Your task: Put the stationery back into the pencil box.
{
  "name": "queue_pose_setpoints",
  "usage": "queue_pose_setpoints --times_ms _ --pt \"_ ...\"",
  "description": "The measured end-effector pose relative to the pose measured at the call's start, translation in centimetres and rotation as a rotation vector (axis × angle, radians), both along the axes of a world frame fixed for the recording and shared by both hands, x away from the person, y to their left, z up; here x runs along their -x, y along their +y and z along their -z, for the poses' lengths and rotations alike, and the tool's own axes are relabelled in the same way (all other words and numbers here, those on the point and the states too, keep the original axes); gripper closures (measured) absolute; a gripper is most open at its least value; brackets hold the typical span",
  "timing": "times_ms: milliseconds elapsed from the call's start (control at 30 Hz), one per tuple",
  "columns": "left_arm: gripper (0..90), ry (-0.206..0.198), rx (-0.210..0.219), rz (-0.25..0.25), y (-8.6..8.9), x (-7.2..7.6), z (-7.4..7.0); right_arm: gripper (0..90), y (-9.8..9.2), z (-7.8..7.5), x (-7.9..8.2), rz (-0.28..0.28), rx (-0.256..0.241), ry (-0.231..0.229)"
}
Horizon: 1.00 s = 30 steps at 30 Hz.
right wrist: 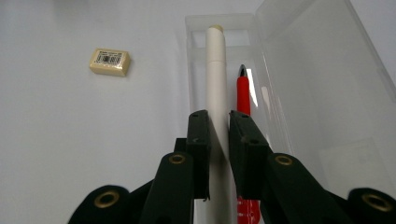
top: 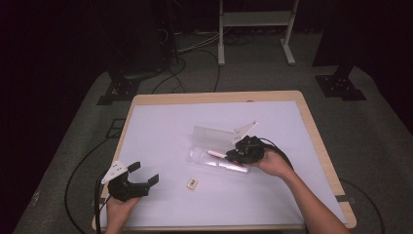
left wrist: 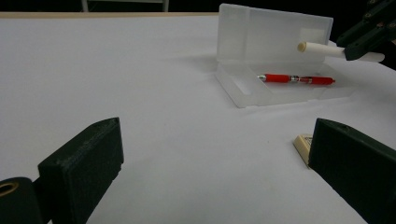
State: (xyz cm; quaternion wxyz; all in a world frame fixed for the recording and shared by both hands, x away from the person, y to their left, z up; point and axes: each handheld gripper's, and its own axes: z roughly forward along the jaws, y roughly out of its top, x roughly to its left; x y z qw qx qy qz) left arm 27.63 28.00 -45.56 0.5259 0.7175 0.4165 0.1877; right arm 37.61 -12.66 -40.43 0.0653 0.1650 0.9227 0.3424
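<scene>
A clear plastic pencil case [top: 198,157] [left wrist: 243,91] [right wrist: 299,79] lies open on the white mat, its lid raised behind it. A red pen [left wrist: 296,79] [right wrist: 242,95] lies inside. My right gripper [top: 233,155] [right wrist: 219,122] [left wrist: 369,35] is shut on a white pen [right wrist: 215,70] [left wrist: 322,49] and holds it just above the case, lengthwise beside the red pen. My left gripper [top: 144,173] [left wrist: 215,158] hovers near the table's front left, jaws wide open with nothing between them. A small cream eraser [top: 192,183] [left wrist: 302,142] [right wrist: 109,61] lies on the mat between the case and the left gripper.
The white mat [top: 160,131] covers most of the wooden table [top: 321,146]. Cables run over the grey floor [top: 195,78] behind and to the left, and a white frame stand [top: 255,29] is at the back.
</scene>
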Motion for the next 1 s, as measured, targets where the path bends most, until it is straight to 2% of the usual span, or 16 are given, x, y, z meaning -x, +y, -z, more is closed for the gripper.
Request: queue_pose_setpoints --times_ms 433,600,1000 --pt "2.7 0.0 0.006 0.0 0.0 0.0 0.0 77.9 0.9 1.1 -0.7 0.0 0.011 0.019" --pt "2.6 0.0 0.004 0.004 -0.1 0.0 0.0 77.9 1.3 2.0 -1.3 -0.002 0.025 0.03" --pt "2.6 0.0 0.003 0.004 -0.1 0.0 0.0 77.9 1.6 2.9 -1.6 0.005 0.024 0.048"
